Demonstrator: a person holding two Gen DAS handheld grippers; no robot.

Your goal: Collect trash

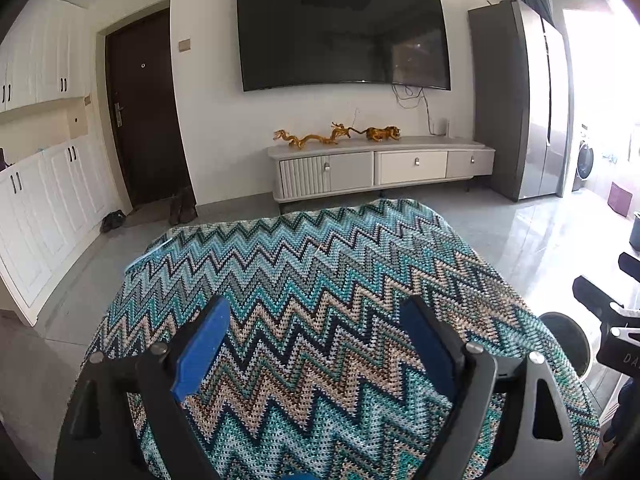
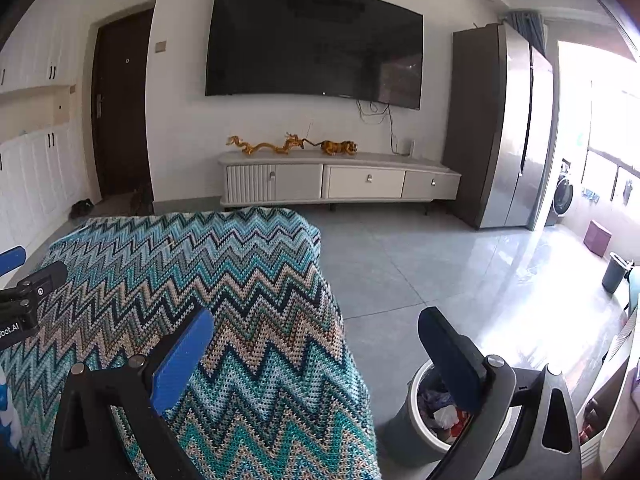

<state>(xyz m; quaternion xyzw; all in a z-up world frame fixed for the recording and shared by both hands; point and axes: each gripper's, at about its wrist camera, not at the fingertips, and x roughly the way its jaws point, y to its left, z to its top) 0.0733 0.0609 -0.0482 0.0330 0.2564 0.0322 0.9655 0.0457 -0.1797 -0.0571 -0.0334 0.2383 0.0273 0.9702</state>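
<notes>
The table cloth (image 1: 320, 280) is a knitted fabric with a rough, matt zigzag weave. The floor (image 2: 440, 264) is of smooth, glossy tiles that reflect the window light. The fridge (image 1: 548, 100) has a brushed metal front with a soft shine. The TV screen (image 2: 312, 40) is dark and glossy. The trash bin (image 2: 404, 432) looks like matt grey plastic, with crumpled paper and wrappers (image 2: 444, 412) inside. The gripper fingers (image 1: 204, 344) carry matt blue pads on black plastic.

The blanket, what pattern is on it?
Zigzags in teal, blue, tan and black on the blanket. Left wrist view shows it best.
</notes>
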